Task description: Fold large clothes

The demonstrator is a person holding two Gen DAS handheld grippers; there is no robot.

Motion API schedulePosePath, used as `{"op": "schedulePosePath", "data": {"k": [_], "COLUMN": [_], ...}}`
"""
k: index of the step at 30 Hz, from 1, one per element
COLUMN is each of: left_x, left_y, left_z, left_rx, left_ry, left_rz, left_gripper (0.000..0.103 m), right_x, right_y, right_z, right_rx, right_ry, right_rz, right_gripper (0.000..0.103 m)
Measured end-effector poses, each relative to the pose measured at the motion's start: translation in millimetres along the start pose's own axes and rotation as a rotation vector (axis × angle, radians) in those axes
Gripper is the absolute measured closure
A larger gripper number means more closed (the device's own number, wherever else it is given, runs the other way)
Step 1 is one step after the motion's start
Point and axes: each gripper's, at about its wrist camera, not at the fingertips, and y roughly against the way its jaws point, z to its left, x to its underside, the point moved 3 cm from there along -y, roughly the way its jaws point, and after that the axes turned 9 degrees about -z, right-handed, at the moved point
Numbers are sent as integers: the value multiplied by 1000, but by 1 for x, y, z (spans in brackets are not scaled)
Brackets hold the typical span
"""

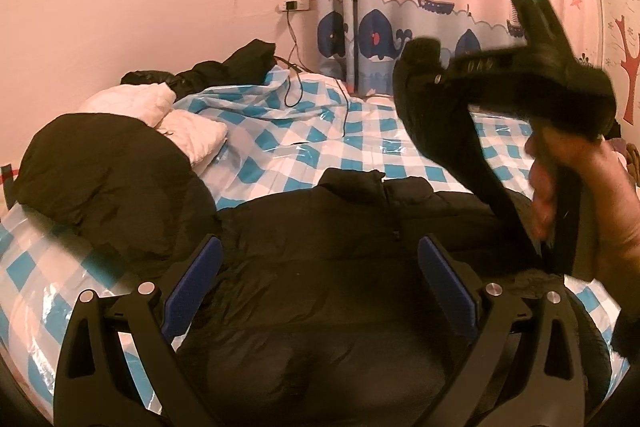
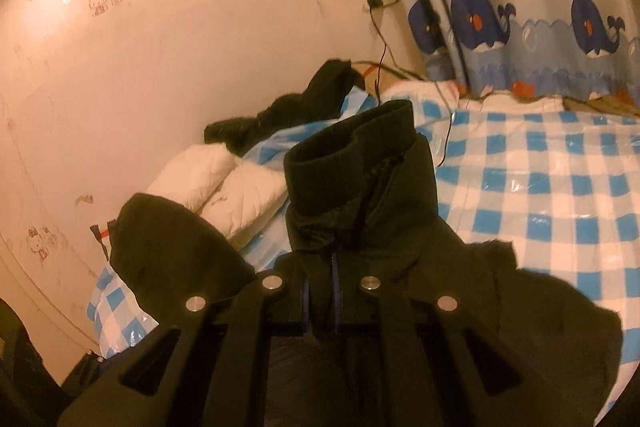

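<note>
1. Over by the wall on the left lies a heap of other garments: a black bundle [image 1: 100, 183], a white quilted piece [image 1: 160, 119] and more dark clothes [image 1: 208, 71] behind.
2. The black puffer jacket [image 1: 320, 267] is spread front-up on the bed [image 1: 400, 135], on its blue-and-white checked plastic cover, collar pointing toward the curtain [image 1: 420, 7].
3. The left tool [image 1: 320, 291] hangs above the jacket's middle, jaws spread wide with nothing between the blue pads [image 1: 192, 287].
4. The right tool [image 2: 320, 303] is clamped tight on a fold of the jacket; a sleeve with its ribbed cuff [image 2: 352, 143] rises upright just beyond the jaws. In the left view the same tool is held high in the person's right hand [image 1: 560, 187], a dark strip of sleeve trailing down from it.
5. I'd say the sleeve fold is in hand: the right sleeve is lifted, ready to go across the chest.
6. Next, it looks to me, the sleeve must be carried inward and laid flat on the body, while the free left tool presses the padding down so it doesn't spring back.
</note>
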Motion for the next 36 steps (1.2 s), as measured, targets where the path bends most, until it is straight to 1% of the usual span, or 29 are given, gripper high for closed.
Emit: {"op": "schedulePosePath", "data": {"k": [4, 6, 11, 14, 17, 20, 26, 28, 34, 36], "left_x": [-1, -1, 0, 3, 5, 6, 5, 5, 8, 9], "left_y": [-4, -7, -11, -6, -4, -3, -10, -8, -11, -12], "left_z": [26, 47, 110, 141, 160, 165, 151, 149, 150, 150], "left_rx": [-21, -47, -142, -207, -247, -263, -248, -244, -246, -246], "left_ry": [69, 130, 338, 434, 497, 512, 447, 440, 444, 445], "left_rz": [16, 28, 40, 22, 13, 7, 24, 26, 44, 52], "left_gripper": [9, 9, 9, 8, 8, 8, 8, 8, 8, 8], "right_x": [21, 31, 56, 72, 89, 102, 131, 139, 161, 169], "right_y": [-23, -32, -53, -64, -76, -84, -97, -100, -112, -117], "right_z": [5, 6, 8, 11, 17, 23, 40, 43, 41, 38], "right_rx": [-2, -3, -1, 2, 6, 6, 9, 10, 11, 13], "right_ry": [-5, -11, -21, -12, 4, 27, 111, 129, 128, 122], "right_rz": [40, 57, 99, 126, 157, 181, 235, 250, 300, 332], "right_gripper": [94, 94, 94, 94, 94, 94, 94, 94, 94, 94]}}
